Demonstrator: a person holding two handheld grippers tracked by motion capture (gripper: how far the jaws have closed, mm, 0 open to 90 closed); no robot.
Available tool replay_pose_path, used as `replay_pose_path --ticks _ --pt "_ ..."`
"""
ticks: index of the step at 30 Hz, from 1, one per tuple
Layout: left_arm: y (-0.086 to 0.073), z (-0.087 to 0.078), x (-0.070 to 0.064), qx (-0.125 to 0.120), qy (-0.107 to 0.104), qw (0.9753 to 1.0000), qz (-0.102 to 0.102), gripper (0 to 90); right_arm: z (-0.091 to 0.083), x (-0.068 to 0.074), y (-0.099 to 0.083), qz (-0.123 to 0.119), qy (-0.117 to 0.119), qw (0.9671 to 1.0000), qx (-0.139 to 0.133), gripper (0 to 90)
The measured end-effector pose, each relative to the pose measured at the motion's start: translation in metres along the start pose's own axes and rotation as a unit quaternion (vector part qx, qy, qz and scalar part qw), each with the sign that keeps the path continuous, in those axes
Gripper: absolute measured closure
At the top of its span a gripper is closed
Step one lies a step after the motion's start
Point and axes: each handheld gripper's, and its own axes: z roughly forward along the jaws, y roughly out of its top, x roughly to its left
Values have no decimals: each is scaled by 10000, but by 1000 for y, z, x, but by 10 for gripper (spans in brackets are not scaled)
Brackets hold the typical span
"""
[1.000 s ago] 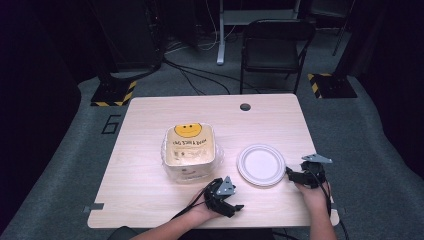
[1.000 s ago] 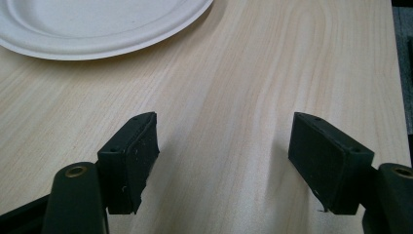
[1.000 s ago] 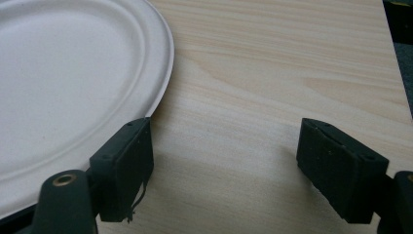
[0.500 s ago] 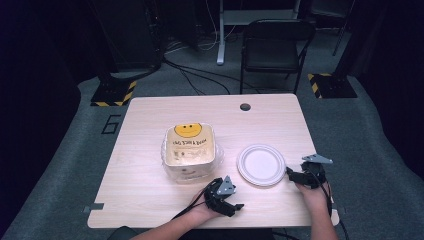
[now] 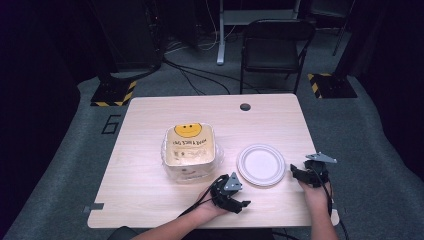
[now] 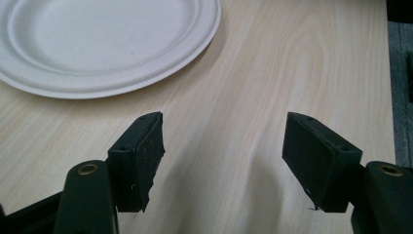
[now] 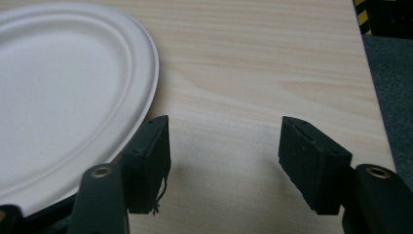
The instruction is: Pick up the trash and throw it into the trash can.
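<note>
A white paper plate (image 5: 261, 164) is seen lying flat on the wooden table (image 5: 150, 125), right of centre in the lower half of the high view. It is flanked by the two grippers. The left gripper (image 5: 234, 194) is held just below and to the left of the plate, low in the frame near the table's near edge; the right gripper (image 5: 299, 174) is held just beside the plate's right rim, at the lower right.

In the left gripper view, the plate (image 6: 97, 44) is found in the upper left of the frame, apart from the jaws. The left gripper (image 6: 224, 156) is seen with its jaws spread wide, and bare wood is seen between them.

In the right gripper view, the plate (image 7: 63, 97) takes up the left half of the frame, and its rim is met by the left-hand jaw; whether the two touch cannot be told. The right gripper (image 7: 224, 161) is likewise seen with jaws wide apart, nothing being held between them.

To the left of the plate in the high view, near the centre of the frame, a clear plastic bag (image 5: 191, 152) bearing a yellow smiley face is seen with a pale square container inside it. Beyond the table's far edge, a black folding chair (image 5: 274, 47) is seen at the upper right.
</note>
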Motion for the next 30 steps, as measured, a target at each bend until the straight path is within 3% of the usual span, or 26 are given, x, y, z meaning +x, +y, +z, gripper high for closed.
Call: replay_pose_path --ticks 6,13,26,30 --pt "8 3 5 -47 15 9998 -182 314 -6 3 6 77 139 9997 -203 377" --pt "19 4 9 -129 99 9995 -280 306 -9 11 15 -4 237 9990 -381 374" --pt "36 12 18 -226 290 9984 -429 275 -5 29 27 -223 402 9981 -414 354" --pt "39 17 20 -233 289 9983 -453 274 -5 30 29 -176 441 9980 -425 349"
